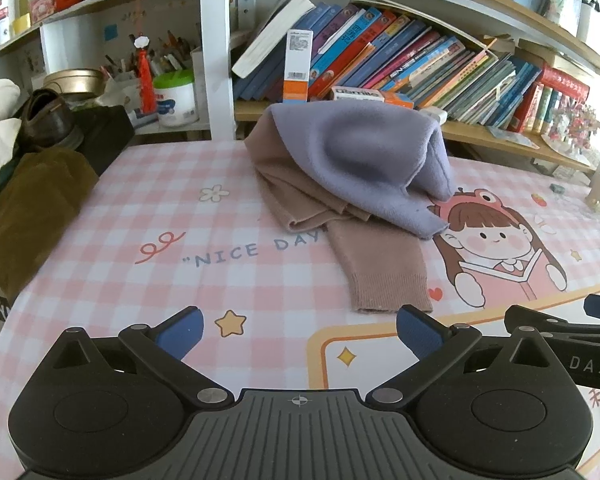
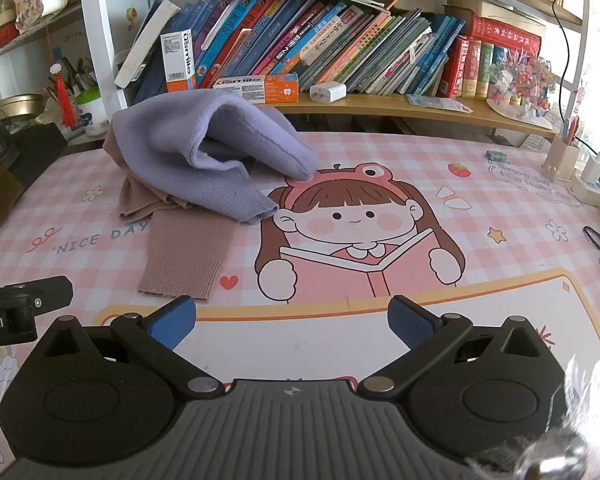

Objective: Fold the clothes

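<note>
A lilac knit garment (image 1: 364, 164) (image 2: 204, 160) lies heaped on top of a tan knit garment (image 1: 376, 268) (image 2: 184, 256) at the back of the pink checked desk mat (image 1: 140, 280) (image 2: 500, 208). One tan ribbed cuff points toward me. My left gripper (image 1: 300, 334) is open, empty, hovering just short of that cuff. My right gripper (image 2: 292, 322) is also open and empty, to the right of the cuff, over the cartoon girl print. Each gripper's side shows at the edge of the other's view.
A low shelf of leaning books (image 1: 400, 52) (image 2: 340, 44) and toothpaste boxes (image 2: 256, 87) stands right behind the clothes. An olive-brown cloth (image 1: 32, 208) and a shoe (image 1: 48, 120) lie at the left edge. A pen holder (image 2: 562, 156) and chargers (image 2: 596, 172) sit far right.
</note>
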`<state>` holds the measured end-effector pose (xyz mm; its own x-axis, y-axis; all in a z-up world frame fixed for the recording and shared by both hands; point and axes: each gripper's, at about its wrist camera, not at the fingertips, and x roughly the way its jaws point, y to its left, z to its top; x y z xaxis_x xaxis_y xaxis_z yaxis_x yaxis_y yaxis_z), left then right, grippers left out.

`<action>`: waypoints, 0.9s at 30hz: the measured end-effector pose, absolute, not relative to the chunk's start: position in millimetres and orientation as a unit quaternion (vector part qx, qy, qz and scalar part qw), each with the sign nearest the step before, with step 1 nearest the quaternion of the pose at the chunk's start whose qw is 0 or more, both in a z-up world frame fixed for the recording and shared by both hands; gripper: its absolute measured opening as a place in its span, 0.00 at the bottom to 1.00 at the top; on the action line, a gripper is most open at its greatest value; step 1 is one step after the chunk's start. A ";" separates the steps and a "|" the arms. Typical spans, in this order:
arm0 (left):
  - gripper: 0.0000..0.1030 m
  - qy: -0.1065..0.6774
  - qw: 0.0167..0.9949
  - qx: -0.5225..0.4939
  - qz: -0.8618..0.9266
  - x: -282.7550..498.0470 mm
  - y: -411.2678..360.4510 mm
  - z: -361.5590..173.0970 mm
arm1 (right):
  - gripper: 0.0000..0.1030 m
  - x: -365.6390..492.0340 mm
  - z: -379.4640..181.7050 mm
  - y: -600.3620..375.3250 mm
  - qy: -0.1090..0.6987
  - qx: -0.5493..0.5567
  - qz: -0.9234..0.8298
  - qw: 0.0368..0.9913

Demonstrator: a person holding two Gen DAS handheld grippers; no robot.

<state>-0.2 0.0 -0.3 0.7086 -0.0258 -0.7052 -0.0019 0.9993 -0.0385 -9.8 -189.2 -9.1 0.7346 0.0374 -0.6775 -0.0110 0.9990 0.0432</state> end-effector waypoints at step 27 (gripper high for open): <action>1.00 0.385 0.923 -0.023 -0.009 -2.3 0.1 -3.2 | 1.00 -12.6 -9.8 -188.9 0.364 0.018 0.012 0.931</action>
<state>-2.3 0.1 -3.2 0.7033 -0.0336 -0.7101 -0.0014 0.9988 -0.0486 -12.6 -188.9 -9.8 0.7344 0.0361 -0.6778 -0.0095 0.9990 0.0428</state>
